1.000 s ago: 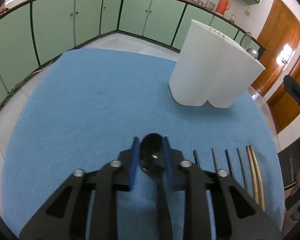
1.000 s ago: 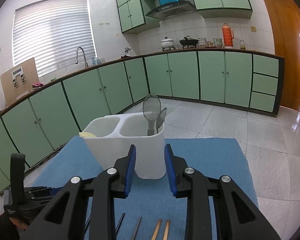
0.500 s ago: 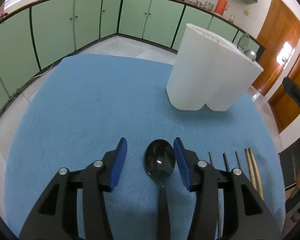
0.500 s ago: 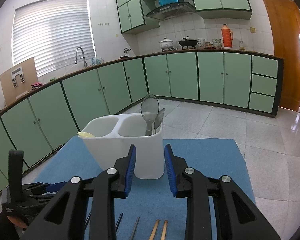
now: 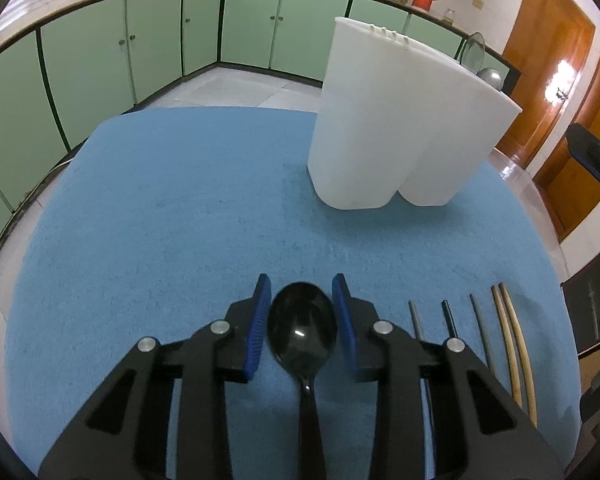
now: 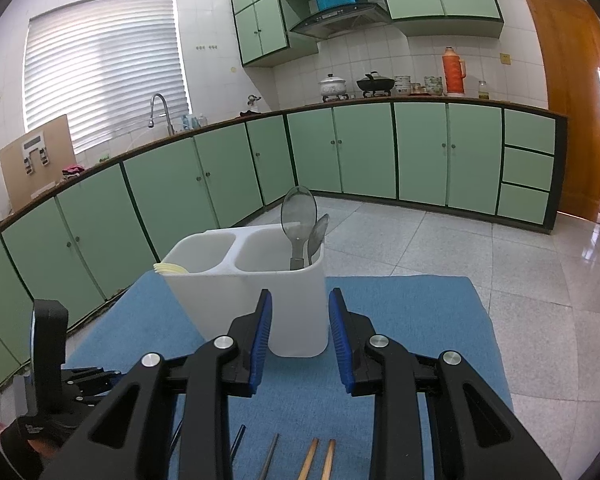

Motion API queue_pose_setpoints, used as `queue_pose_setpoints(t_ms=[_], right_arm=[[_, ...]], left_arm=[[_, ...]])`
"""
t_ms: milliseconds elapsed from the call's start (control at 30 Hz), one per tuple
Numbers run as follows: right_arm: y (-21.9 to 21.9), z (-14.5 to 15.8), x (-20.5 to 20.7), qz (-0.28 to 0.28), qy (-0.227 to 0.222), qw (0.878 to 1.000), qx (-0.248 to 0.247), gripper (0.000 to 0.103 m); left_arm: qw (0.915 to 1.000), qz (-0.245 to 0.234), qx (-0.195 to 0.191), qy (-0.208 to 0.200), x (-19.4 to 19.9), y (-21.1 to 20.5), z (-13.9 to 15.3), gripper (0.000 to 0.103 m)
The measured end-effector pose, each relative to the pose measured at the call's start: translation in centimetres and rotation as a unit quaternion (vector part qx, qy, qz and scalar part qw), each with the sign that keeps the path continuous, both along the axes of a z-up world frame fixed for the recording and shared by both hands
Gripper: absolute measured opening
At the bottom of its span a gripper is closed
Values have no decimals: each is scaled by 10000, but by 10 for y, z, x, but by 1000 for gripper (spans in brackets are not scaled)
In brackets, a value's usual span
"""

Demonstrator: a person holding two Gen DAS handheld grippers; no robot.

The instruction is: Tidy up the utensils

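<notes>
1. The left gripper sits low over the blue mat on the surface, near the mat's near edge. Its blue pads flank the bowl of a black spoon, close to it on both sides. I cannot tell whether they touch it yet, so the grasp looks unfinished.
2. The spoon lies flat, bowl pointing toward the white holder, handle running back under the gripper.
3. To do this step well, I would close squarely on the bowl's widest part or slide back to the neck. The glossy, curved bowl may squirt forward if pinched near its tip.
4. Lift straight up before turning toward the holder, which stands near the mat's far right corner.
5. The right gripper is released and empty, hovering above the mat and facing the holder.
6. Count: one black spoon on the mat. Beside it, toward the mat's right edge, three dark chopsticks and two wooden chopsticks lie parallel.
7. The holder has two compartments. The right one, in the right wrist view, holds a clear spoon and a metal spoon. Pale stick tips show at the left one's rim; their number is unclear.
</notes>
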State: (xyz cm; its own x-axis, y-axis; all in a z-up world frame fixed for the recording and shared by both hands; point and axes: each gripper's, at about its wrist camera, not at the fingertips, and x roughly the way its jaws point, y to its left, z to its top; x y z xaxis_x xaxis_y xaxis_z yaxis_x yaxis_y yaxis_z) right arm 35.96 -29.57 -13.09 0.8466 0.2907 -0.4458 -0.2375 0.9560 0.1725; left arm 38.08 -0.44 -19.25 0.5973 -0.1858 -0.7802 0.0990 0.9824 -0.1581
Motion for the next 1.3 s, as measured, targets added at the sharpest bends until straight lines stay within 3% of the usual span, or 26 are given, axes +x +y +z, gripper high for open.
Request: queue_pose_setpoints(t_ms=[167,267,300,467,567,633,767,833,1033,1100,1300], right_arm=[[1,0,-1,6,-15,10000,-8,29],[1,0,-1,-12,-23,10000,12,29],[0,1,-1,-16,-26,10000,18,29],[2,1,-2,-28,-34,10000,27,29],[3,1,-2,-27,-29,10000,24,29],[3,0,-2,-24,-31,10000,27,29],[4,0,-2,-30,-13,10000,25,29],[4,0,-3,-33,-7,10000,21,29],[4,1,-4,-21,-3,10000,13,29],[4,2,-4,-25,-16,10000,6,29],[3,1,-3,-55,-25,10000,33,29]], left_arm=[[9998,50,-147,-123,-7,5,8,29],[9987,47,-249,-435,-15,8,27,26],[9981,35,-297,-540,-17,9,34,1],[9939,5,-444,-1011,-24,10,67,0],[9946,-10,-385,-960,-23,8,71,2],[9962,33,-387,-782,-23,8,64,23],[9986,65,-295,-436,-29,6,43,33],[9993,149,-259,-235,-32,6,32,51],[9998,56,-98,171,-30,-4,4,48],[9996,32,-117,261,-27,-3,-2,37],[9995,-32,-190,247,-27,-3,-5,33]])
